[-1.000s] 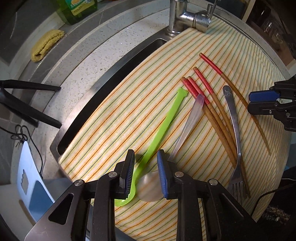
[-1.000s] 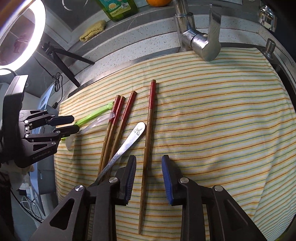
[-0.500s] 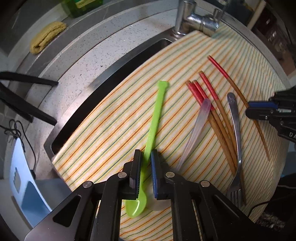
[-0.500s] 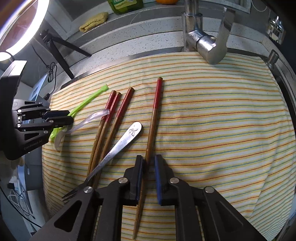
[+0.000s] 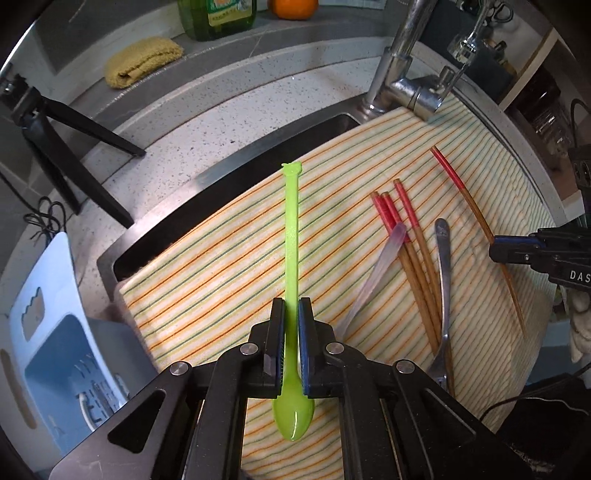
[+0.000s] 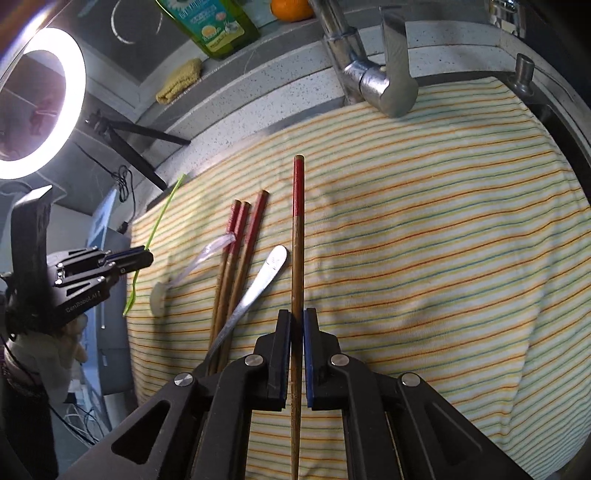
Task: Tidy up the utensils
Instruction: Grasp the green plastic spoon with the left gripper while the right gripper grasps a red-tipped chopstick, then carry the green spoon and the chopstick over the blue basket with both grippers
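Note:
My left gripper (image 5: 291, 314) is shut on the green plastic spoon (image 5: 291, 236), holding it just above its bowl with the handle pointing away over the striped cloth (image 5: 221, 266). In the right wrist view my right gripper (image 6: 296, 321) is shut on a red-tipped wooden chopsticks piece (image 6: 297, 229), lifted off the cloth (image 6: 424, 240). Three more red-tipped chopsticks (image 6: 236, 251), a metal fork (image 6: 255, 288) and a clear plastic spoon (image 6: 192, 262) lie on the cloth between the grippers. The left gripper (image 6: 144, 256) with the green spoon shows at the left of the right wrist view.
The cloth covers a sink (image 5: 207, 199) with a chrome tap (image 5: 406, 81) at the back. A yellow sponge cloth (image 5: 144, 61), a green bottle (image 5: 218, 16) and an orange (image 5: 293, 7) stand on the ledge. A tripod (image 5: 62, 147) and ring light (image 6: 40, 103) stand left.
Both grippers went from open to shut, the left on the green spoon and the right on the single chopstick. Both then lifted their pieces off the cloth, and the green spoon swung upright in view.

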